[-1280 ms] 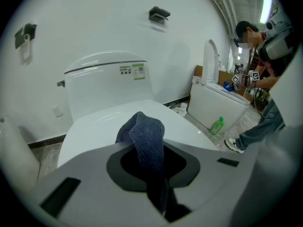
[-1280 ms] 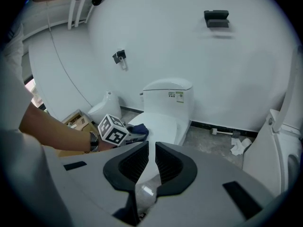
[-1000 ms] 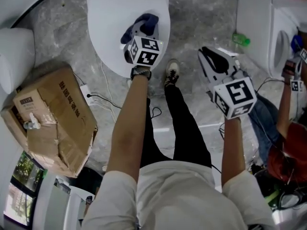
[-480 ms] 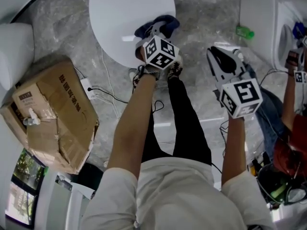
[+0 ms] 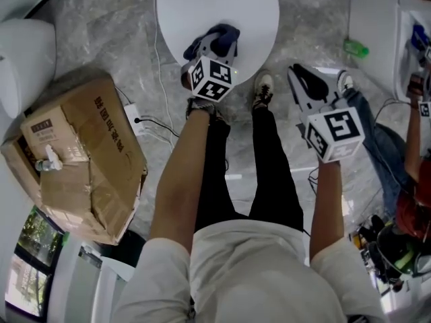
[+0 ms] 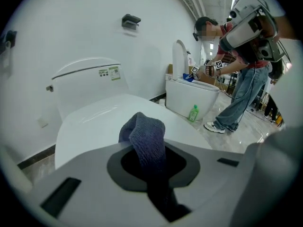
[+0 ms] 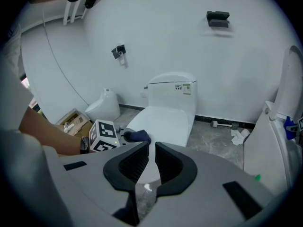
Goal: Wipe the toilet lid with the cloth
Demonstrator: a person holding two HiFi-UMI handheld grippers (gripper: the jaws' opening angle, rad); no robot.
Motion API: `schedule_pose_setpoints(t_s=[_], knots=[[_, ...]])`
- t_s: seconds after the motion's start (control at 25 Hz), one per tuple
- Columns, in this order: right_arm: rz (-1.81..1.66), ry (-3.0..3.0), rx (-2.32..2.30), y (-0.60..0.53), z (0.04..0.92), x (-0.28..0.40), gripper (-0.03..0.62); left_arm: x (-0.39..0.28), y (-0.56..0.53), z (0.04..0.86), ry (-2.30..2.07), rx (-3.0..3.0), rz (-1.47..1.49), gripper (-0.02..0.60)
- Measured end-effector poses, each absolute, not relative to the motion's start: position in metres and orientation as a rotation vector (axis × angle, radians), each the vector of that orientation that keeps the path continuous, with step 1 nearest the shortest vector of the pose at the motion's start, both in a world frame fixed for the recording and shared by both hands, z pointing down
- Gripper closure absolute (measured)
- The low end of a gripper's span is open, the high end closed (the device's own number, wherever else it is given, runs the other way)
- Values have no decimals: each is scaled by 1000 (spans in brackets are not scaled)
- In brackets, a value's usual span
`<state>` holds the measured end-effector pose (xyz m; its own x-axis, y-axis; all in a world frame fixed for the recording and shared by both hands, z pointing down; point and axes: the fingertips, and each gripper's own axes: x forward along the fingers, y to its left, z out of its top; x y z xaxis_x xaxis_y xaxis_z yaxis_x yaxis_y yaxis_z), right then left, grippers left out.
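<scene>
The white toilet lid point(image 5: 215, 9) is down, at the top of the head view. My left gripper point(image 5: 214, 49) rests on the lid's near part, shut on a dark blue cloth point(image 5: 213, 36). In the left gripper view the cloth point(image 6: 144, 136) bunches up between the jaws of the left gripper point(image 6: 149, 157), with the lid point(image 6: 90, 124) just beyond. My right gripper point(image 5: 300, 79) hangs over the floor to the right of the lid. Only a narrow gap parts its jaws, and nothing is between them. The right gripper view looks past the right gripper point(image 7: 149, 167) onto the lid point(image 7: 163, 122) and the cloth point(image 7: 137, 136).
A torn cardboard box point(image 5: 74, 160) sits on the floor at left, with a power strip and cable point(image 5: 132, 118) beside it. A second toilet point(image 5: 380, 25) and a green bottle point(image 5: 355, 48) are at right, where another person point(image 6: 241, 70) works. My legs and shoes point(image 5: 261, 89) stand between the grippers.
The left gripper carried the cloth to the lid's right edge, then back toward the middle of its near part. The right gripper kept beside the lid, its jaws unchanged.
</scene>
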<state>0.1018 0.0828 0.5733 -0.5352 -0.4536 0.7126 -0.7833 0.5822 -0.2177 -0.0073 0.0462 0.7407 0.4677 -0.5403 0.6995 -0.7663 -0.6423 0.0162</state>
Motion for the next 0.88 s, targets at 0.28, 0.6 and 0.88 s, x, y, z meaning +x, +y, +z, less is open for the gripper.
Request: schedule_pose_setpoints(t_s=[0.28,0.6,0.88], knots=[[695,-2221,968,96,576,56,531,-77,63,743,-1191,2322,918,535],[714,-2226,925,125,582,41,531,-100,118,749,-1131,2276,982,537],[714,-2240,890,141,583,78,531,-50,141,753,-1156,2174,897,537]])
